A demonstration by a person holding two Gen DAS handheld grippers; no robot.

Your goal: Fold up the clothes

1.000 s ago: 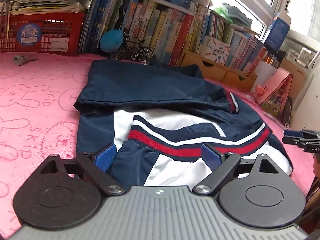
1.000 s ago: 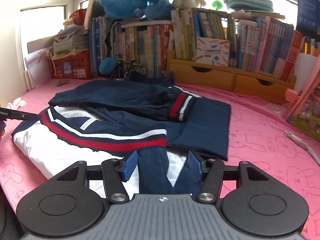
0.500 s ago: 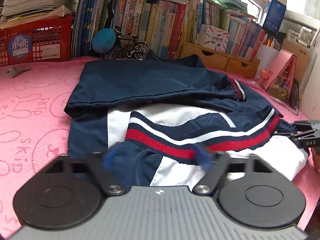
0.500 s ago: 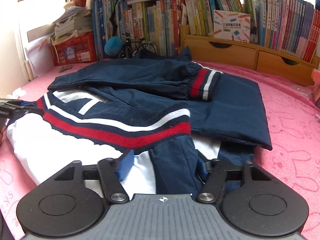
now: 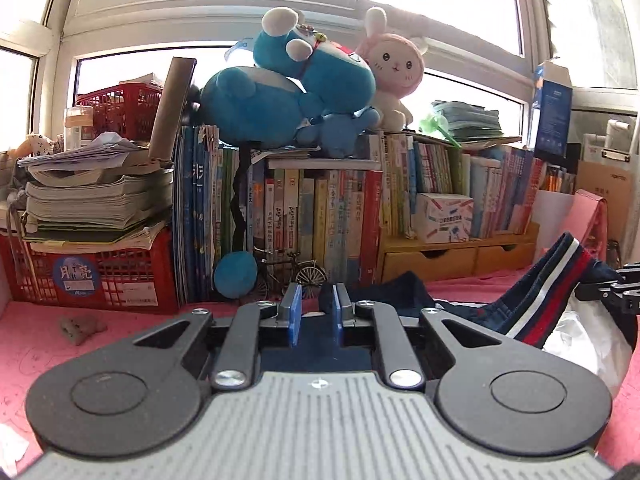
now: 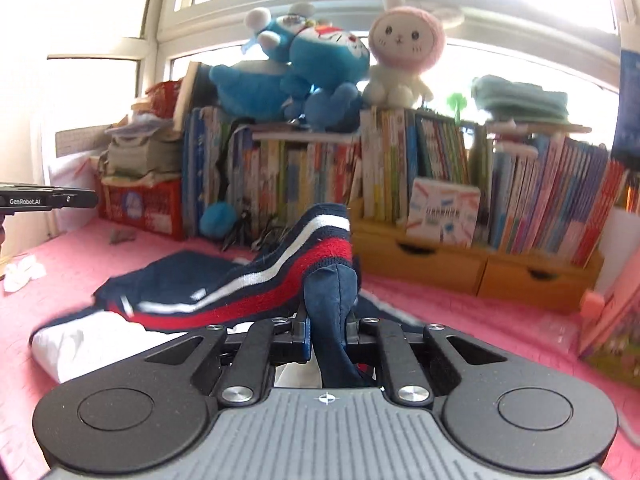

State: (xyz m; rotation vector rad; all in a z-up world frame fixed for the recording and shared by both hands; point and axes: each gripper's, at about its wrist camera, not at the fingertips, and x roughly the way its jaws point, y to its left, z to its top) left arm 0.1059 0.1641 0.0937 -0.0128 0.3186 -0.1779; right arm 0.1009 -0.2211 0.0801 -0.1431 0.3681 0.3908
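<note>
Between my two claws the jacket [image 6: 256, 292] hem stretches sideways, lifted off the pink bench [image 6: 460, 316]: right claw [image 6: 326, 332] clamped on navy fabric, left claw [image 5: 314, 320] nearly together on navy cloth, body lying ahead toward the books.

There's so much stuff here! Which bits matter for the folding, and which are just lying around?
Part of the job:
- navy jacket
- right gripper, shut on its hem
- left gripper, jaws nearly closed

Just lying about:
- plush toys
- books
- red crate
- toy bicycle
</note>
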